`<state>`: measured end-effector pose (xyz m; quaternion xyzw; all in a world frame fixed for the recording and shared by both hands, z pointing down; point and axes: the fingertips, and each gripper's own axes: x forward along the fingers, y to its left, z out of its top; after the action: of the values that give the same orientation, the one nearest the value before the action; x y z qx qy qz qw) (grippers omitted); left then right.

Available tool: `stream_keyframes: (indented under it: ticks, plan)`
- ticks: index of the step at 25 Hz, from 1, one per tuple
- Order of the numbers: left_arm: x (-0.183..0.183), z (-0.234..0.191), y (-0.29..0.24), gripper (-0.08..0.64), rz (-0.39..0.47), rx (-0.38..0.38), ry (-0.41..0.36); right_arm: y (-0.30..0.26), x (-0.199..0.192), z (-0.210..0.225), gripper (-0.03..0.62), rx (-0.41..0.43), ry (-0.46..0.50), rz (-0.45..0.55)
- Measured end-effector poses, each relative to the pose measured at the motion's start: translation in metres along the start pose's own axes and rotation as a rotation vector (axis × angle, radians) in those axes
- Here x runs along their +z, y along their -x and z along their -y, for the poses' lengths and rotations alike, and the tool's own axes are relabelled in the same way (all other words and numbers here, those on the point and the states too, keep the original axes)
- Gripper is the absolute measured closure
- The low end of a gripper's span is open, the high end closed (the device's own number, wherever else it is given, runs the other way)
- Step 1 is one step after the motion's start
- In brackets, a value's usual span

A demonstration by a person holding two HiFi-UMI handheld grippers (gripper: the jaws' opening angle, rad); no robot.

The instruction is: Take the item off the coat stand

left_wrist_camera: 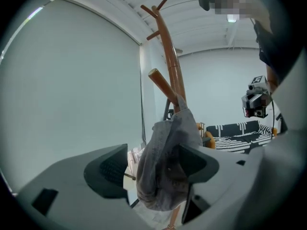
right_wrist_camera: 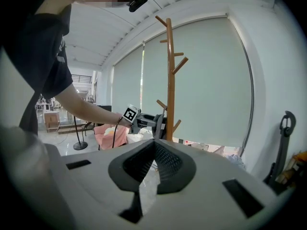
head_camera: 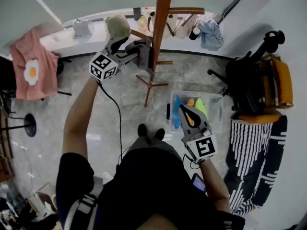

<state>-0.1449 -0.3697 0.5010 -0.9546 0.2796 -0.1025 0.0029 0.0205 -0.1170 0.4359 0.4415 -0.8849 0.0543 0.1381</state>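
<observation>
- right gripper (right_wrist_camera: 153, 146) held low by the person's waist, forearm bent, jaws pressed together with nothing in them, tips aimed ahead over a clear bin (head_camera: 218, 102)
- left arm (head_camera: 79, 114) stretched forward and up, left gripper (left_wrist_camera: 154, 170) at the stand
- its jaws stand apart around the grey garment (left_wrist_camera: 165, 162); cloth touches the right pad, thin gap at the left pad
- garment droops straight down, long axis vertical, top caught on a slanted peg (left_wrist_camera: 162, 84)
- coat stand (head_camera: 160, 18) upright behind it
</observation>
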Motion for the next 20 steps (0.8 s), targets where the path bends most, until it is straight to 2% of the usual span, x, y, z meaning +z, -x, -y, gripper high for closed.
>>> stream_keyframes:
  ticks: [8, 18, 20]
  plan:
    - [0.0041, 0.0019, -0.0073, 0.292, -0.022, -0.066, -0.062, -0.0015, -0.0079, 0.0044, 0.572, -0.012, -0.005, -0.023]
    - [0.0050, 0.0029, -0.0087, 0.494, -0.025, -0.082, -0.079, -0.0042, -0.0098, 0.0038, 0.572, -0.014, -0.007, -0.033]
    - [0.0052, 0.0045, -0.0079, 0.508, -0.029, -0.080, -0.088, -0.0042, -0.0095, 0.0036, 0.572, -0.012, -0.007, -0.031]
